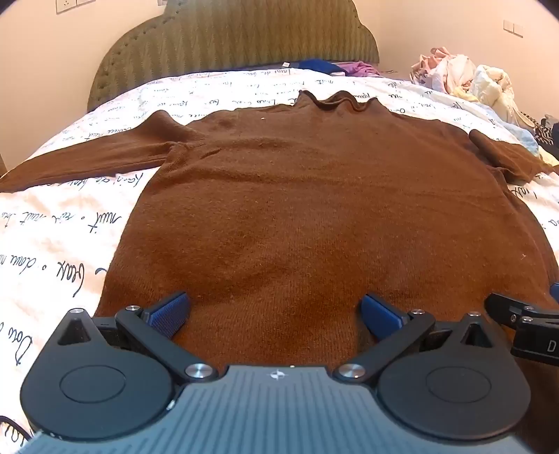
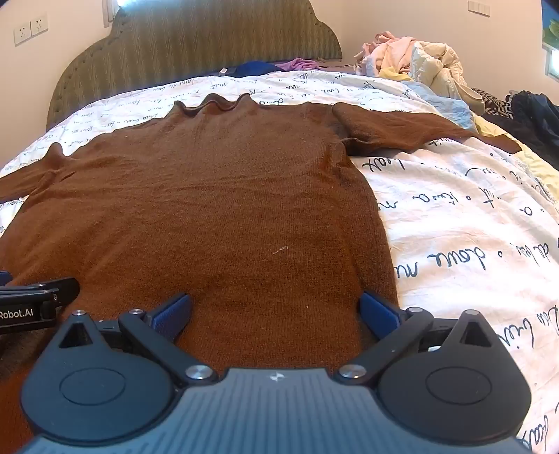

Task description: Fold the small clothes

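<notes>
Over the near hem of a brown sweater (image 1: 279, 209), left gripper (image 1: 274, 314) spread wide, blue pads (image 1: 171, 312) well apart and clamped on nothing, knit showing between them. Just beside it to the right, right gripper (image 2: 276, 314) equally wide, blue pads (image 2: 379, 312) apart with nothing pinched, the outer pad near the sweater's right side edge. At the right margin of the left view, a black part of the right gripper (image 1: 524, 321); at the left margin of the right view, a black part of the left gripper (image 2: 31, 304) with white lettering. Whether the pads touch the knit or hover just above it: cannot tell.

Beyond the fingers, the sweater (image 2: 209, 216) laid flat and face up on a white bedspread (image 2: 454, 227) printed with dark cursive script, hem toward the cameras, wavy collar (image 1: 337, 99) toward the far end. Left sleeve (image 1: 87, 159) stretched straight out to the side. Right sleeve (image 2: 412, 129) stretched out too, with a fold near the shoulder.

Past the collar, a green padded headboard (image 1: 237, 38) against a pale wall. At its foot, blue and purple clothes (image 2: 276, 66). On the far right of the bed, a heap of pale clothes (image 2: 412, 59), with dark clothes (image 2: 534, 111) beside it. Wall sockets (image 2: 30, 28) up on the left.
</notes>
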Demonstrator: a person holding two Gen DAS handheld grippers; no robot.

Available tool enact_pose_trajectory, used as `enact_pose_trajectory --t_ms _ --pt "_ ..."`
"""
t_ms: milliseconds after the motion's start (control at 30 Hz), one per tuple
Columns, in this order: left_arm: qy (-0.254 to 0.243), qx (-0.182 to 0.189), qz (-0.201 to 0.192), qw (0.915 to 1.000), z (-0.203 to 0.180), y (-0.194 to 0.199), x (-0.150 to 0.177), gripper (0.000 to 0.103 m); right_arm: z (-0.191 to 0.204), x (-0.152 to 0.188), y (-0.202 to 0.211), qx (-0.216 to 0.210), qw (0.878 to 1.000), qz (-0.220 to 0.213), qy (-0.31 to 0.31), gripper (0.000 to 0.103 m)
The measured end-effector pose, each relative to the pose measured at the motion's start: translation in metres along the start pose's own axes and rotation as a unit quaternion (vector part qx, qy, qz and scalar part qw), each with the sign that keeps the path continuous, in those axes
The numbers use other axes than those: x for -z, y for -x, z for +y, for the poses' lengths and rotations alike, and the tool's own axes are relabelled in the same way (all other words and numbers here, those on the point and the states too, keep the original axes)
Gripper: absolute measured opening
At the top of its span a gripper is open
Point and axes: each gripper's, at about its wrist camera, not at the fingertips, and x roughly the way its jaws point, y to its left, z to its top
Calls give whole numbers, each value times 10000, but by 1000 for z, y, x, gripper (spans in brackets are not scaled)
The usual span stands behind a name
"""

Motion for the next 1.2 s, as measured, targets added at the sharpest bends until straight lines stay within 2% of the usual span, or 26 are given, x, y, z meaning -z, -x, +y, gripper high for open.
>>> enact_pose_trajectory --t_ms 1200 --pt "28 -86 -106 9999 3 5 2 103 -1 1 2 -36 10000 -68 -44 103"
